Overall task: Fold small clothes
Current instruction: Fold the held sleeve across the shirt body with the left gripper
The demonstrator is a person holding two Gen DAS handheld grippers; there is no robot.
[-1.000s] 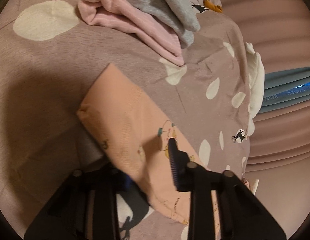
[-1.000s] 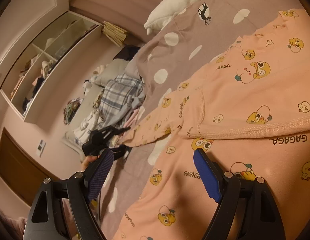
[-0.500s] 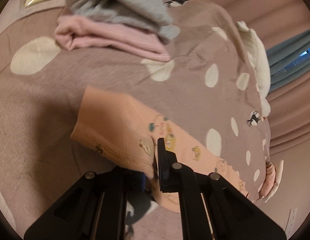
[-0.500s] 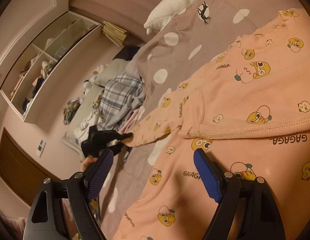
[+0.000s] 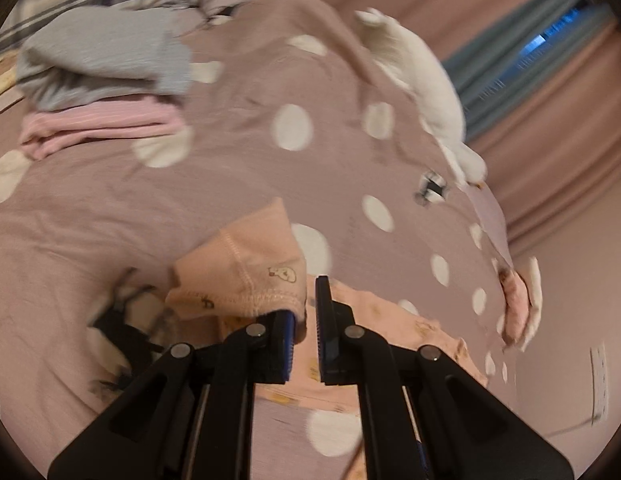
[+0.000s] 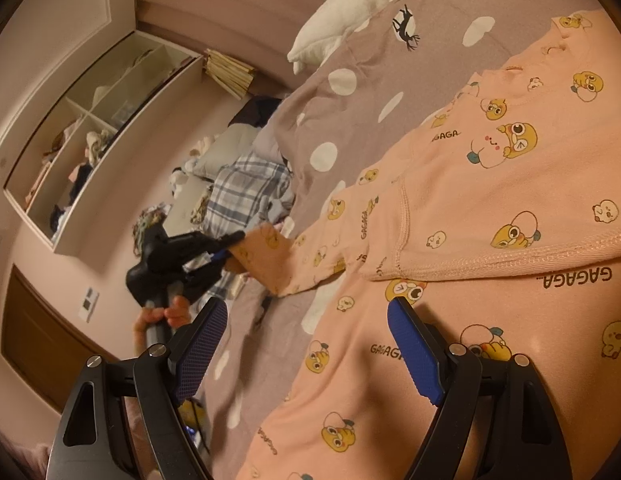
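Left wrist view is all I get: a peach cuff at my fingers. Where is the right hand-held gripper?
Observer: The right hand-held gripper is open and grips nothing. It is over the near edge of the peach shirt.
Operator: Does my cuff lead back to that shirt?
Observer: Yes. The sleeve runs from the shirt's body to the left hand-held gripper, and its end is lifted off the bedspread.
Operator: Is the shirt one flat layer?
Observer: No. Its hemmed edge lies over another peach layer printed GAGAGA.
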